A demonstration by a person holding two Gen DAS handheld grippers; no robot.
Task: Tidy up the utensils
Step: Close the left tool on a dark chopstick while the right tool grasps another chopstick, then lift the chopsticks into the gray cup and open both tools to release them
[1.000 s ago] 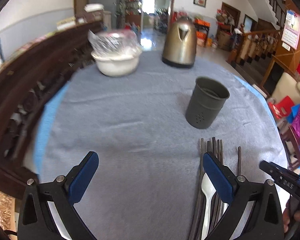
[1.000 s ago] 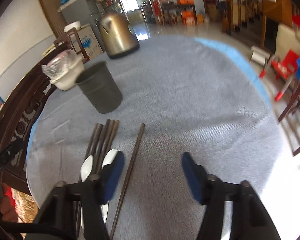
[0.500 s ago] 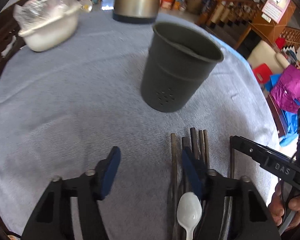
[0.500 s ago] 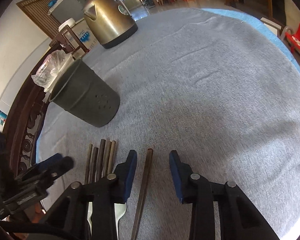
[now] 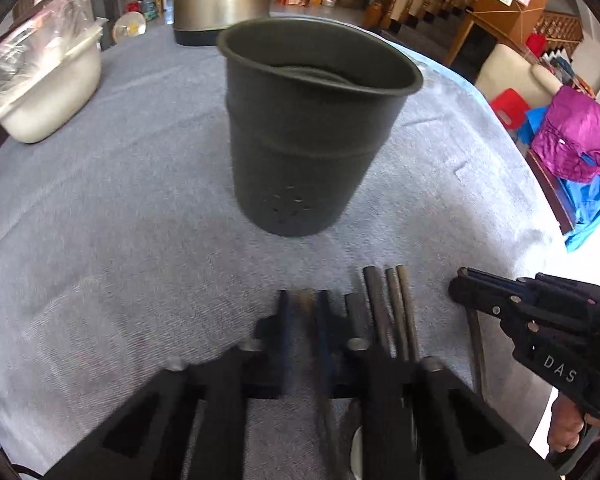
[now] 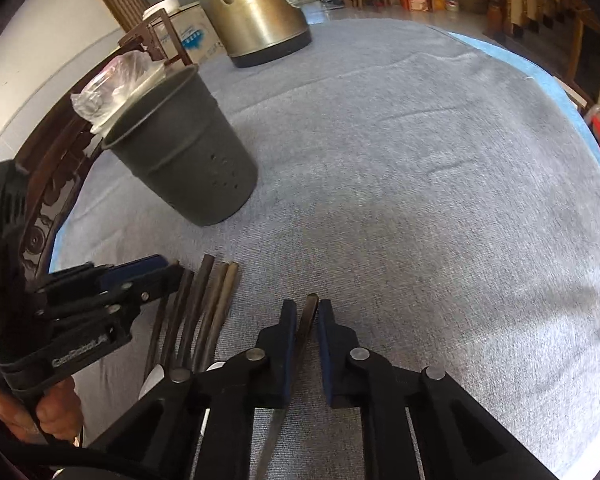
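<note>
the grey cloth-covered table [image 6: 420, 168] carries a dark metal holder [image 5: 308, 132], upright, round, with small holes low in its wall, just ahead of both grippers. the chopsticks [image 6: 204, 312] lie flat, slim dark rods, long axes pointing at the holder. the left gripper [image 5: 300, 320] has its fingers narrowed around one stick at the row's left edge. the right gripper [image 6: 306, 332] pinches a lone chopstick [image 6: 310, 312] lying apart to the right. both sit about equally near the holder.
</note>
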